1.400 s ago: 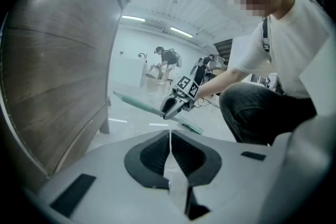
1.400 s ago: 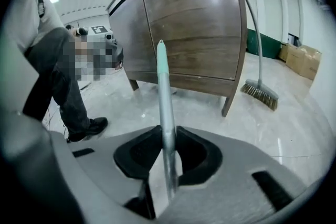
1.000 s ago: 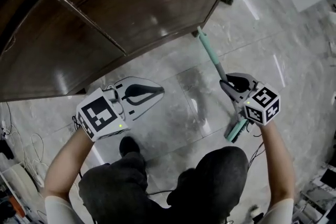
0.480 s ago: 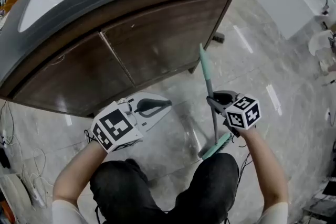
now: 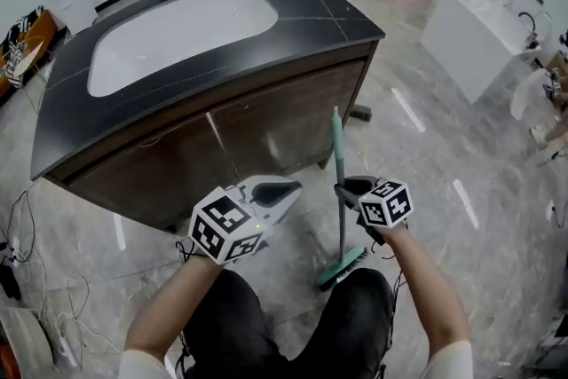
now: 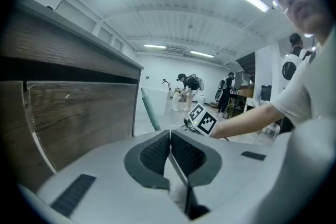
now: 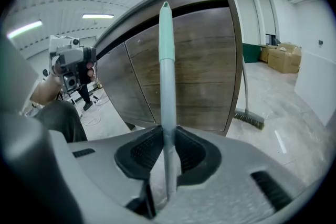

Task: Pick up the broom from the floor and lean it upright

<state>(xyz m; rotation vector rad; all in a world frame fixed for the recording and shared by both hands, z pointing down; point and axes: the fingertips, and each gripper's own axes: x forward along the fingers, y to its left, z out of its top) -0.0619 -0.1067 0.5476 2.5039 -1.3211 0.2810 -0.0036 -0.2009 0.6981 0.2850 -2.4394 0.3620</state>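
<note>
The pale marble floor [image 5: 426,155] spread around a dark wood vanity cabinet [image 5: 266,115] with a white sink [image 5: 177,35] in its top. In front of the cabinet the broom [image 5: 339,155] stood nearly upright, its green head [image 5: 342,266] down by the floor near the person's knees. The right gripper [image 5: 348,189] had its jaws clamped on the handle [image 7: 167,71] partway up. The left gripper [image 5: 288,188] was beside it, apart from the broom, jaws together and empty.
</note>
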